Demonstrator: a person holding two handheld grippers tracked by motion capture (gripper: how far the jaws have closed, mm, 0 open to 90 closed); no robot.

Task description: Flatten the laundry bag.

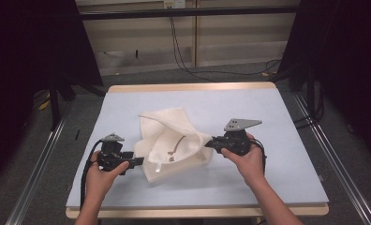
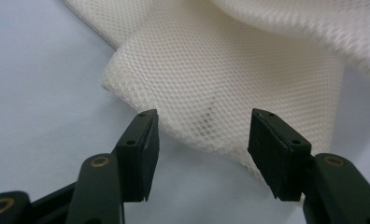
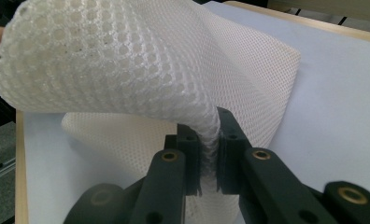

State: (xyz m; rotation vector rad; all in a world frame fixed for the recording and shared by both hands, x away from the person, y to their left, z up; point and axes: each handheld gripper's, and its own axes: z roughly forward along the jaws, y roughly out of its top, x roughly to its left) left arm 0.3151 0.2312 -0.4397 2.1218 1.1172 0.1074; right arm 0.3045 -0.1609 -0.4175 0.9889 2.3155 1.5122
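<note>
A white mesh bag (image 1: 172, 143) lies crumpled in the middle of the pale blue table (image 1: 268, 112). My left gripper (image 1: 137, 161) sits at the bag's left edge, and in the left gripper view its jaws (image 2: 202, 154) stand open just short of a mesh corner (image 2: 197, 93), with no mesh between the pads. My right gripper (image 1: 211, 144) holds the bag's right edge. In the right gripper view it (image 3: 210, 158) is shut on a fold of mesh (image 3: 127, 70), which curls up and over toward the camera.
The table's wooden rim (image 1: 193, 87) shows at the far side. Black stands and cables (image 1: 183, 56) lie on the floor beyond. Bare blue surface (image 1: 286, 159) lies to the right of my right hand and in front of the bag.
</note>
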